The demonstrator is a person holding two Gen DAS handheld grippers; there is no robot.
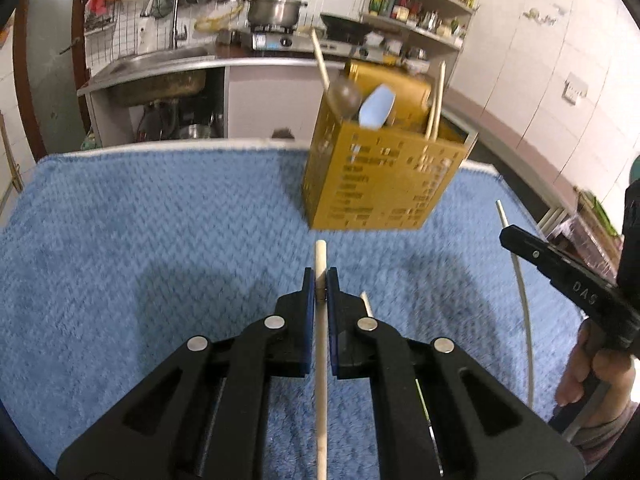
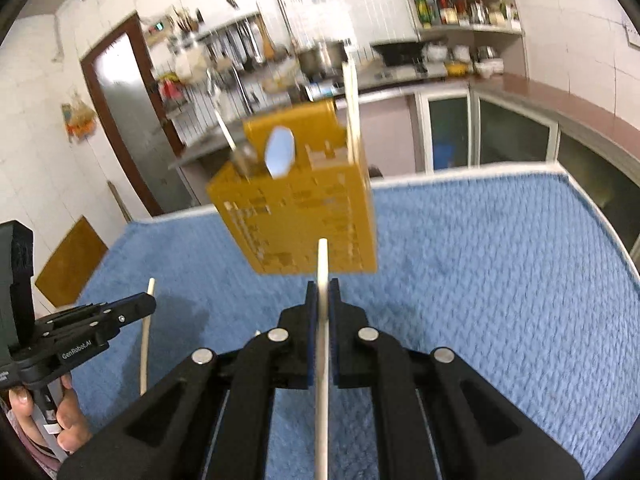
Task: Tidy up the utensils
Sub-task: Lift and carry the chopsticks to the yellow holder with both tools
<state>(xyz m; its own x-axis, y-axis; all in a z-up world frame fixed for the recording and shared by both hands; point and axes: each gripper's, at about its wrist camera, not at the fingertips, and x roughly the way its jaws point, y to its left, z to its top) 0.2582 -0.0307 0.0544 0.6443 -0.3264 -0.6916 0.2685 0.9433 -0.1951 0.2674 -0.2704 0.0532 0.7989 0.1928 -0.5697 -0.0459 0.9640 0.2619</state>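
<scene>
**A:** How will these sticks handle? Each pair of tongs has one.

**B:** Light and stiff, I'd judge. The left tongs (image 1: pixel 320 288) are clamped on a pale wooden stick (image 1: pixel 321 256), and the right tongs (image 2: pixel 323 296) are clamped on a whiter, thinner stick (image 2: pixel 322 264). Both look like chopsticks or slim utensil handles: thin, round, smooth. Smooth means they could pivot or slide between the pads if swung fast.

**A:** Is the hold in a good place?

**B:** Each is pinched close to its far end, with only a short tip poking past the pads and the long part trailing back under the tongs. That leaves a lot of length hanging behind, so I'd expect some wobble. A hold nearer the middle would steady it, though an end hold may help when lowering it upright into the holder.

**A:** Where is the holder?

**B:** The yellow perforated utensil box (image 1: pixel 380 184) stands on the blue towel (image 1: pixel 160 220) that covers the table, ahead of both tongs. It already holds a brown ladle (image 1: pixel 346 94), a light blue spatula (image 1: pixel 377 106) and another pale stick (image 1: pixel 436 100), all leaning out of the top.

**A:** And the two held sticks?

**B:** Above the towel, short of the box, apart from each other. A second pale stick end (image 1: pixel 366 302) shows just beside the left tongs; whether it's gripped too, I can't tell.
</scene>
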